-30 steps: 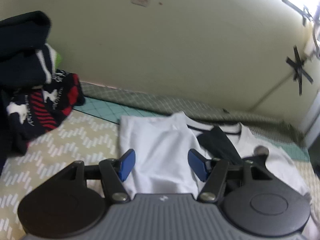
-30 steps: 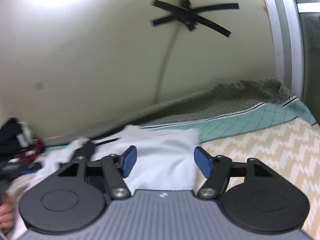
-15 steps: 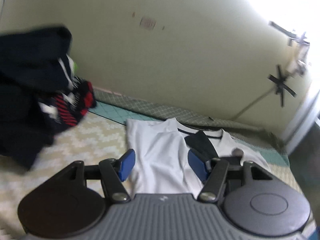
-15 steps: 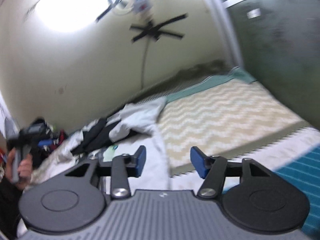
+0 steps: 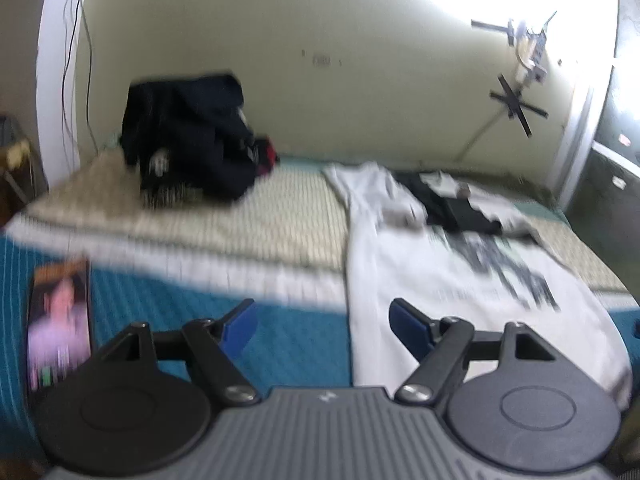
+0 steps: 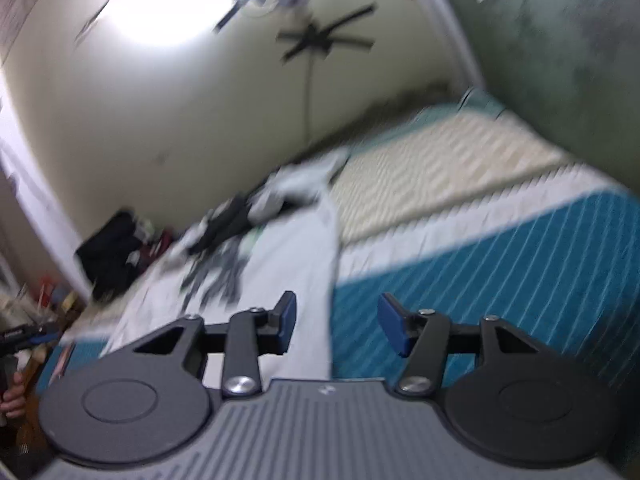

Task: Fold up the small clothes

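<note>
A white T-shirt [image 5: 460,280] with a dark print lies spread flat on the bed, collar toward the wall; the picture is blurred. My left gripper [image 5: 324,326] hovers at the shirt's near left edge. Its jaws are opening, and only the shirt's edge lies below, between its blue pads [image 5: 408,326]. In the right wrist view the same T-shirt [image 6: 280,264] runs away to the left. My right gripper [image 6: 339,326] hangs over the shirt's near right edge. Its jaws are closing, with nothing pressed between them.
A pile of dark clothes [image 5: 188,140] sits at the back left by the wall. A phone [image 5: 58,320] lies on the teal striped blanket [image 5: 140,308]. The cream chevron sheet [image 6: 432,168] stretches right of the shirt. A person's hand [image 6: 12,396] shows at the lower left.
Both grippers have drawn back from the shirt's collar end to its near end, over the teal blanket. The left jaws have widened and the right jaws have narrowed a little.
</note>
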Tool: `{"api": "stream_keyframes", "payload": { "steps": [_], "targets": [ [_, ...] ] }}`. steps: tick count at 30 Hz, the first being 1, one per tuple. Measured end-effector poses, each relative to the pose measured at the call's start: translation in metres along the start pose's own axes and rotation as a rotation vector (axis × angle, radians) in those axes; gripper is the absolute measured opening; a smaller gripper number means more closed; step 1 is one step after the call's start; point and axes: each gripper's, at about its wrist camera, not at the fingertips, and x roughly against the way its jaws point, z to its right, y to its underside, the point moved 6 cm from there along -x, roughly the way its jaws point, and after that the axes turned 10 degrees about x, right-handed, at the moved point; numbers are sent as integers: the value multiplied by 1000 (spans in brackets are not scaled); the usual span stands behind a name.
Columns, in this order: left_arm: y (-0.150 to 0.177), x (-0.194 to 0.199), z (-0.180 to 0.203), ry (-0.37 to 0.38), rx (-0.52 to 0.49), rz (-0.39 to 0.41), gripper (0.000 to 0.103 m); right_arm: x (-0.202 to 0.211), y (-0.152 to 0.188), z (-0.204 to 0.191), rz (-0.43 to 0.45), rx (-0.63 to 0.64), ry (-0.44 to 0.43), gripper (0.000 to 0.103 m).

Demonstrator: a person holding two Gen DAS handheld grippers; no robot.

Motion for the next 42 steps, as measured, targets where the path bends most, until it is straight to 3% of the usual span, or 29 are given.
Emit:
{"api": "stream_keyframes", "payload": {
  "steps": [6, 10, 13, 17, 22, 23, 24, 25, 26, 27, 31, 36, 42],
  "targets": [
    [44, 18, 5, 11, -1, -69, 74, 5, 29, -12, -76, 38, -51, 53],
    [56, 27, 2, 37, 16, -94, 74, 20, 45, -10, -112, 36, -79, 53],
    [67, 24, 4, 43, 15, -143, 74, 24, 59, -8, -150, 29, -91, 54],
    [83, 20, 5, 48, -2, -182, 75, 16, 66, -6, -161, 14, -111, 62],
    [100, 0, -5, 75, 84, -259, 74, -1, 66, -14, -180, 28, -146, 62],
    [103, -5, -4, 80, 92, -276, 72, -4, 66, -16, -185, 31, -155, 58],
    [106, -10, -4, 84, 103, -297, 56, -6, 66, -17, -193, 33, -165, 51],
    [109, -17, -3, 95, 116, -333, 22, -9, 66, -19, -205, 35, -186, 31],
    [112, -21, -2, 110, 127, -373, 8, -10, 67, -21, -215, 37, -202, 12],
    [113, -22, -1, 136, 136, -396, 7, -9, 66, -23, -218, 49, -203, 8],
    [99, 3, 12, 239, 117, -350, 7, 9, 53, -34, -171, 98, -265, 6],
    [42, 21, 18, 366, 214, -204, 7, 14, 11, -35, -51, 63, -315, 6],
    [-40, -25, 20, 354, 312, -132, 7, -45, -55, -8, 8, -64, -307, 5]
  ]
}}
